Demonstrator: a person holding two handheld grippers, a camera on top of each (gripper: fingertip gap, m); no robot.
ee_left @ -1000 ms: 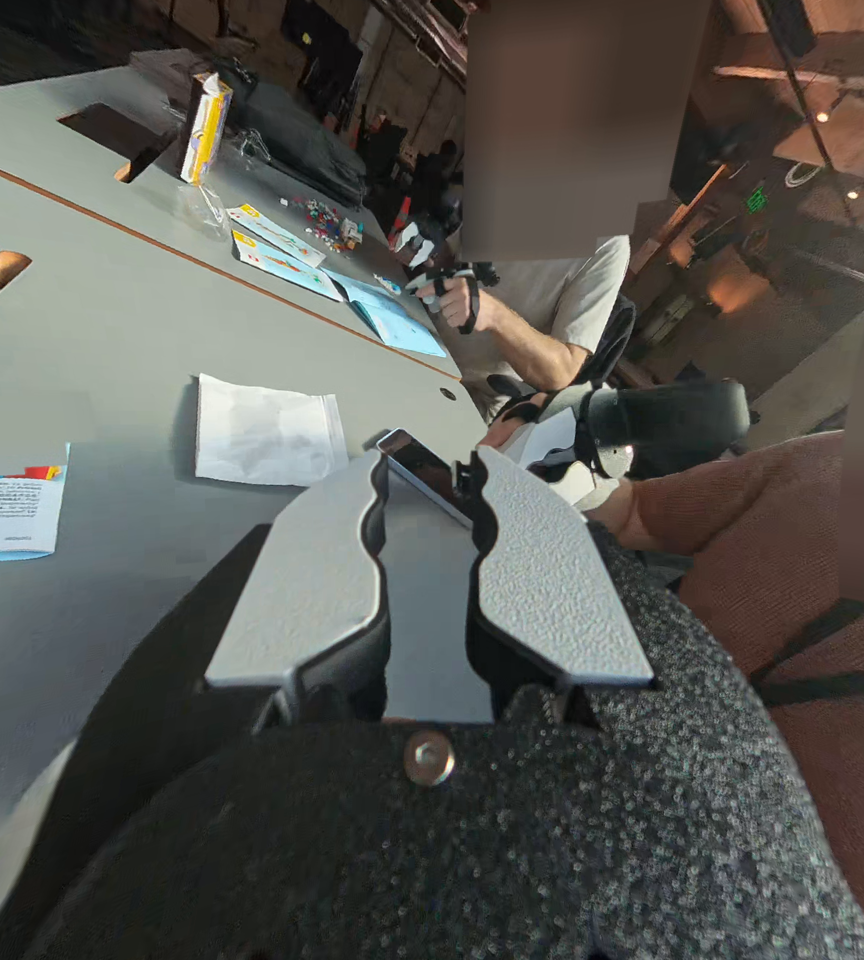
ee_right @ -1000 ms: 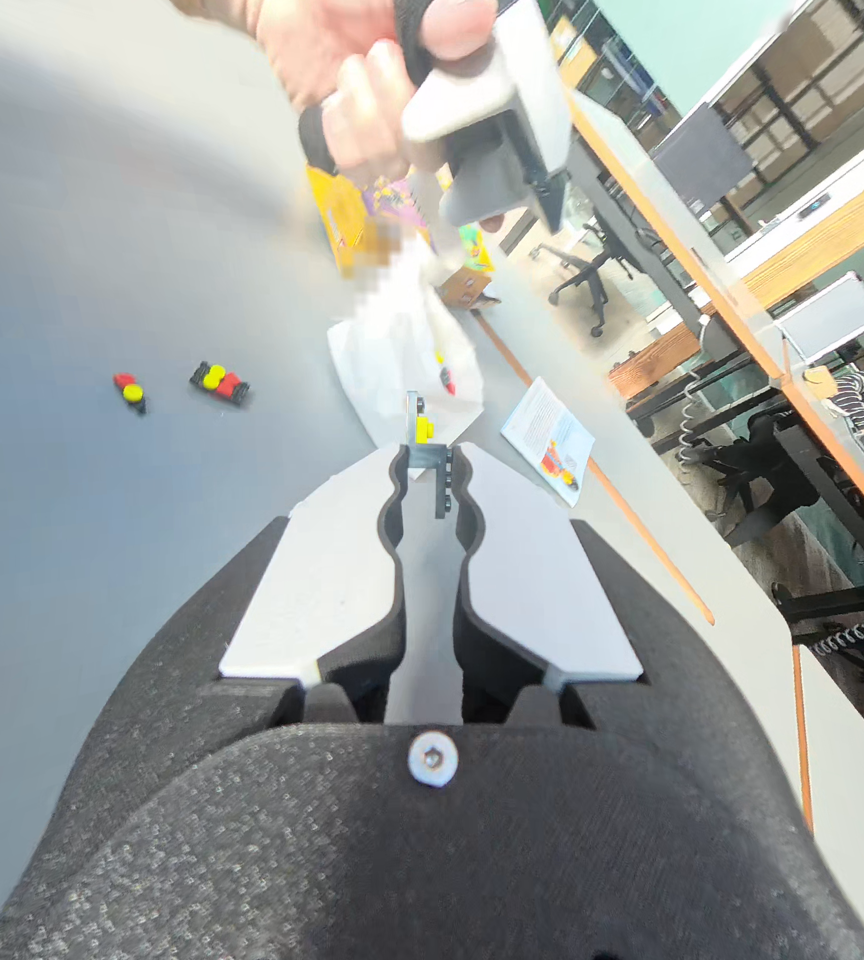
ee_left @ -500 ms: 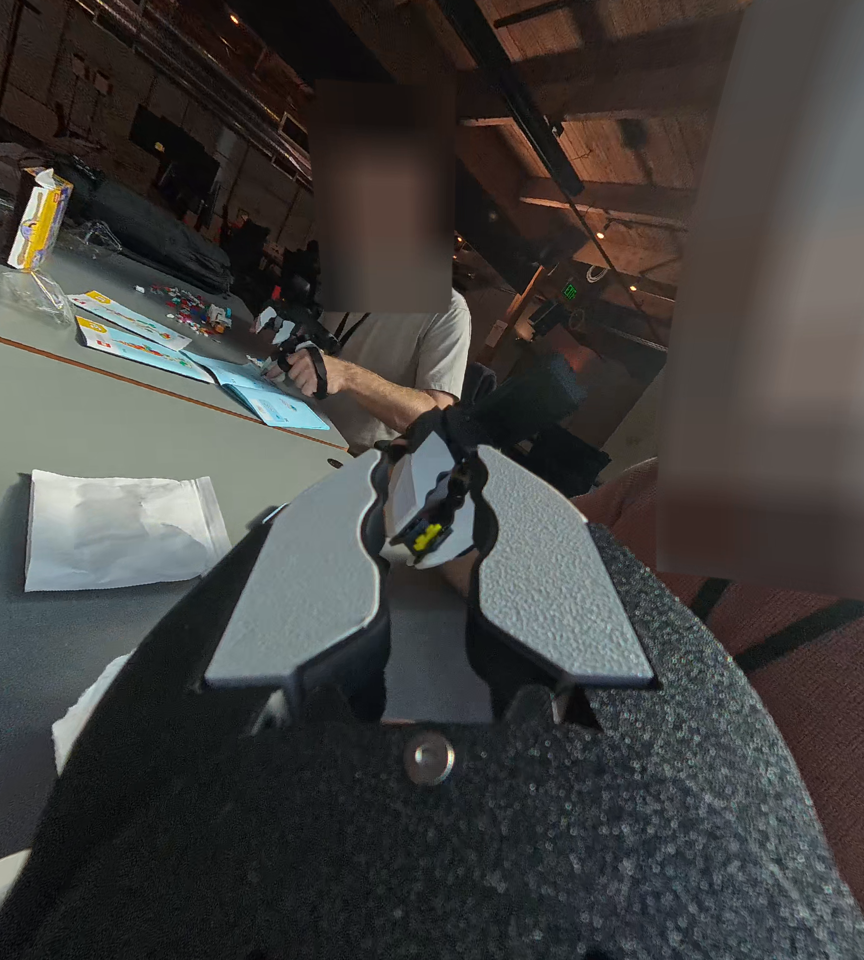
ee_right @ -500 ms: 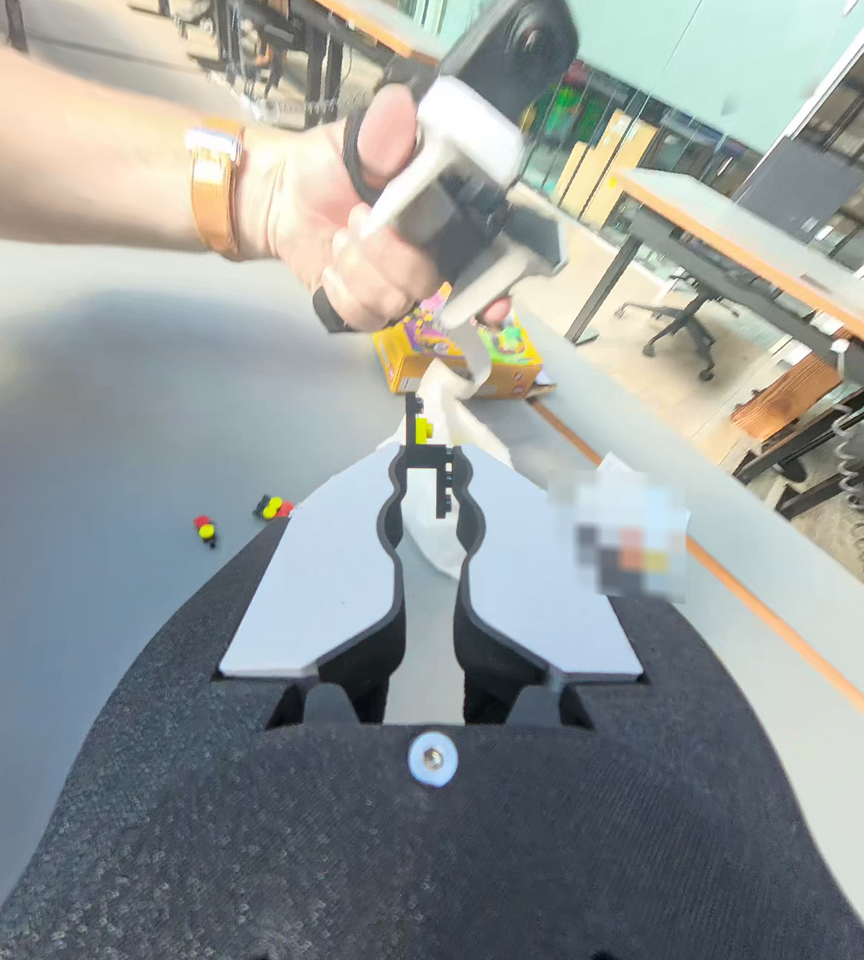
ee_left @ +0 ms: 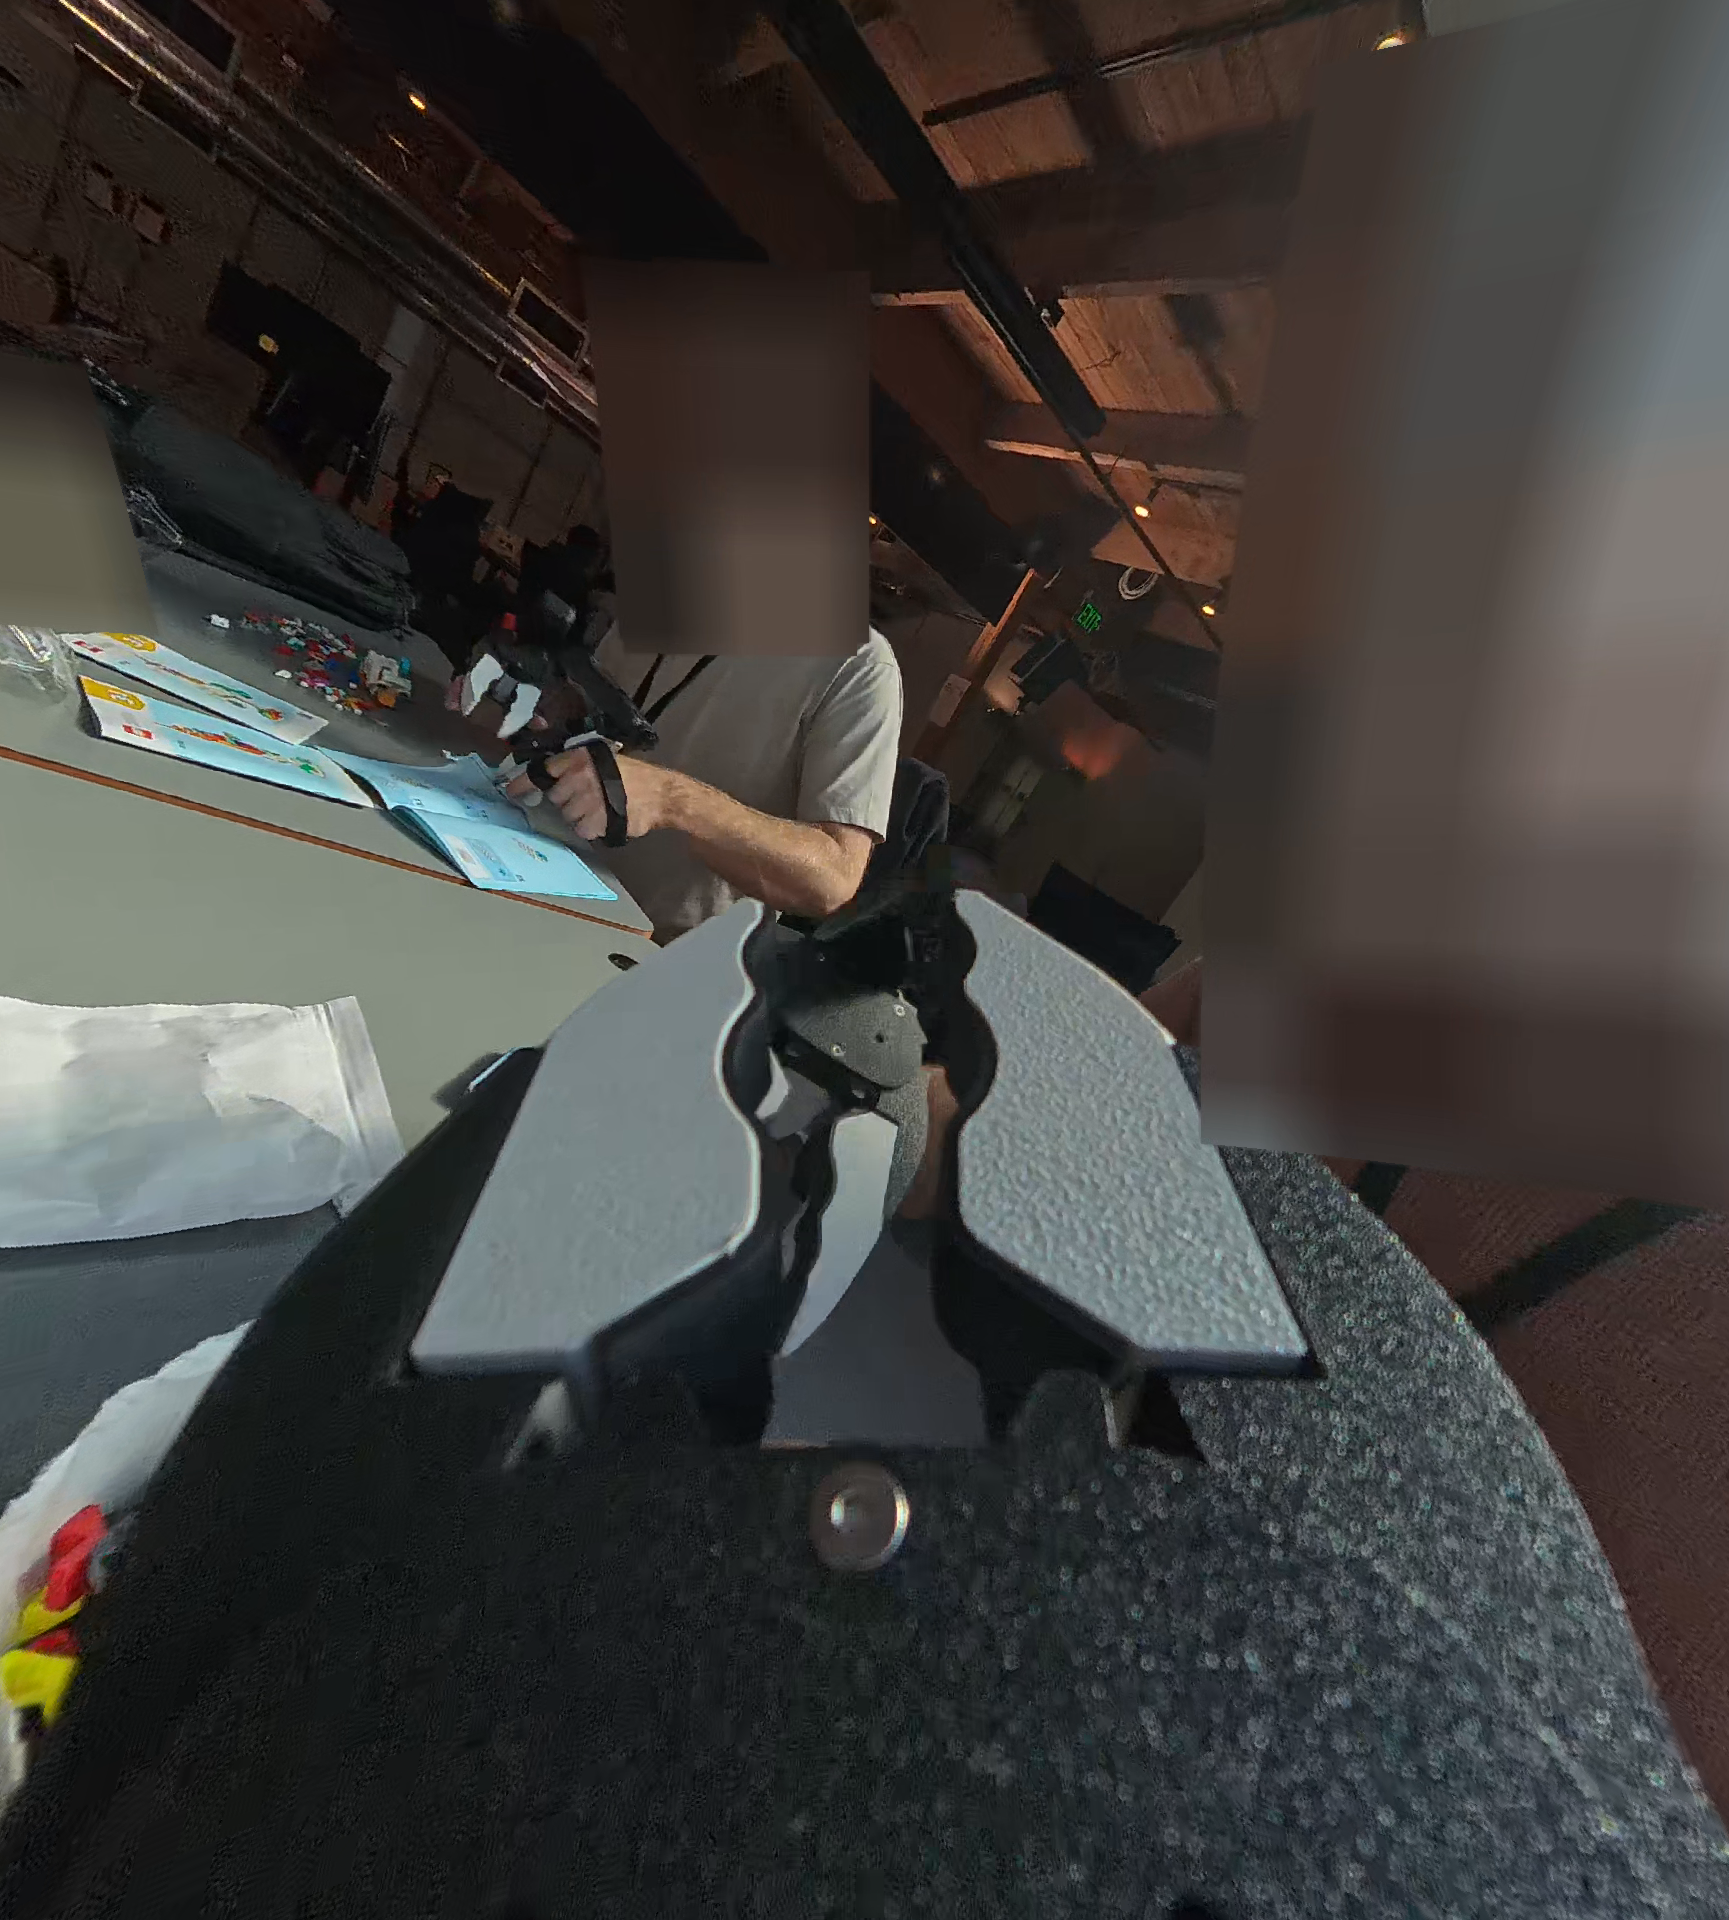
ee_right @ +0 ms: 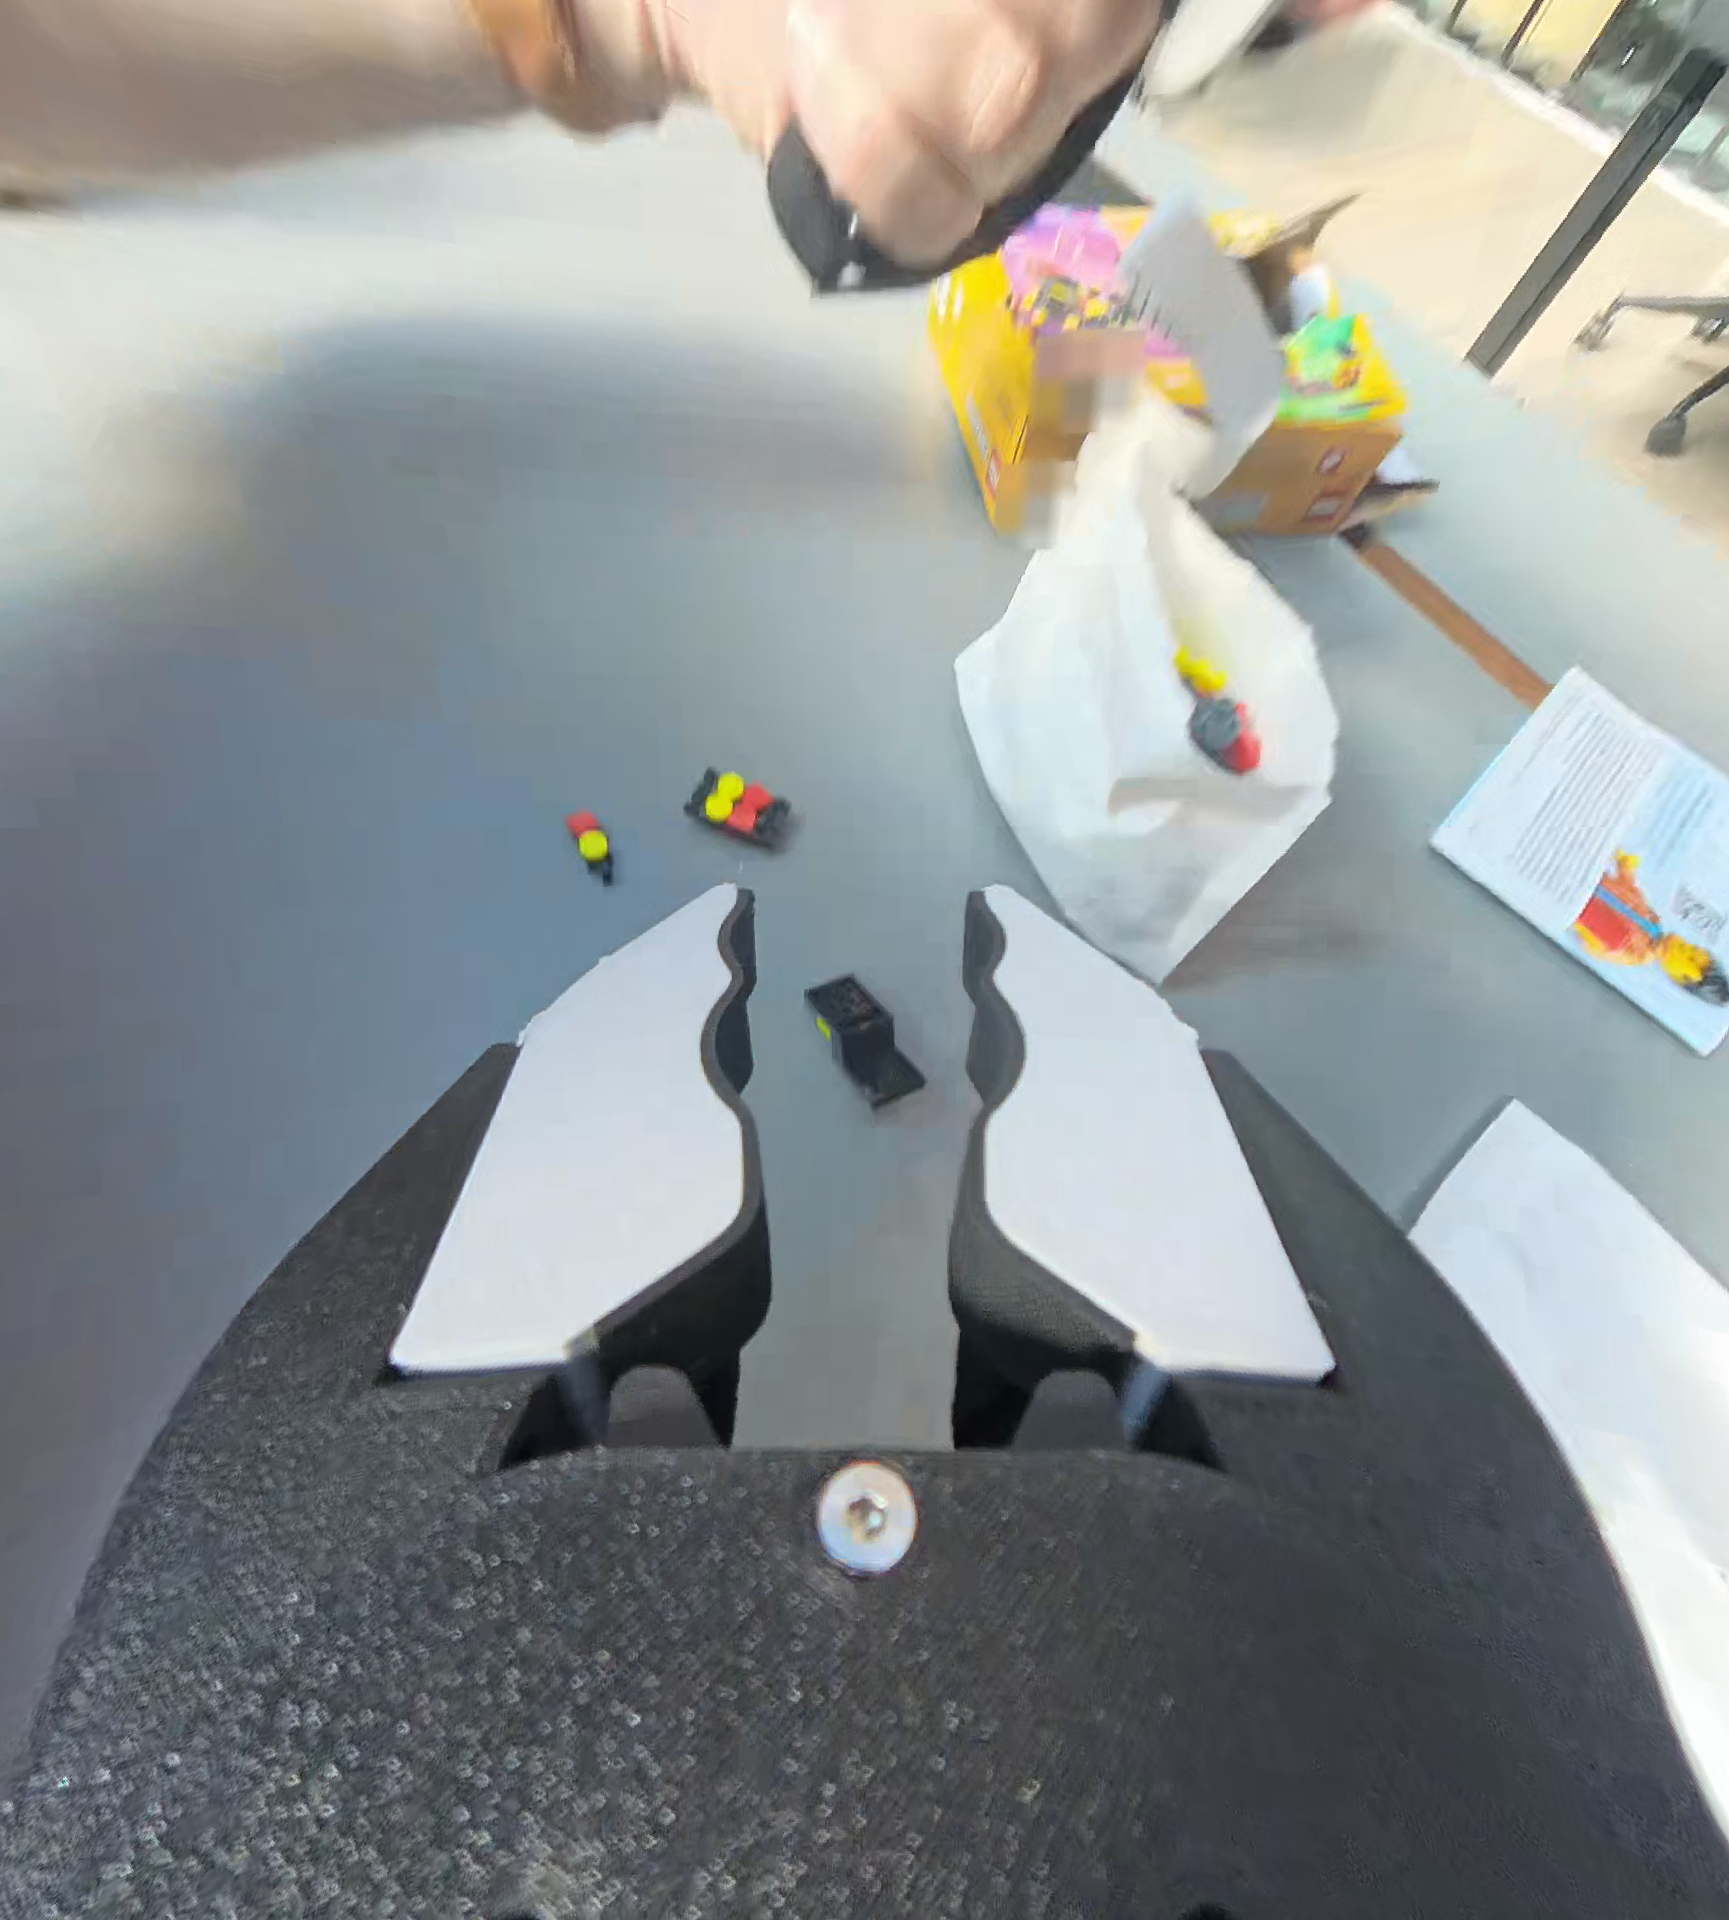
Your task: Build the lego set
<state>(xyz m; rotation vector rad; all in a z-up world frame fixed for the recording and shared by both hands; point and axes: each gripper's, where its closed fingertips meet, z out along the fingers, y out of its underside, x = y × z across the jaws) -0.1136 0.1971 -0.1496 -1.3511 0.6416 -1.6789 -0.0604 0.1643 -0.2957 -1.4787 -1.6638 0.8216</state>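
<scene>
My right gripper [ee_right: 860,899] is open, low over the grey table [ee_right: 320,727]. A small black Lego piece with a yellow stud [ee_right: 855,1034] lies on the table between its fingers, which do not touch it. Ahead lie a black plate with yellow and red studs [ee_right: 740,810] and a tiny red and yellow piece [ee_right: 590,842]. My left gripper [ee_left: 858,914] is open and empty. It faces the right gripper's dark body [ee_left: 849,1039]. In the right wrist view, blurred, one of its fingers [ee_right: 1203,312] is above an open white bag [ee_right: 1130,883] with loose pieces [ee_right: 1218,717].
A yellow set box [ee_right: 1047,395] stands behind the bag. A printed leaflet [ee_right: 1629,852] lies to the right and a white sheet [ee_right: 1618,1403] at the near right. A flat white bag [ee_left: 153,1122] lies left. Another person [ee_left: 756,790] works over booklets [ee_left: 486,831] at the far table.
My right gripper has opened and let go of the black piece, which now lies on the table between its fingers. The left gripper stayed open and swung to face the right one.
</scene>
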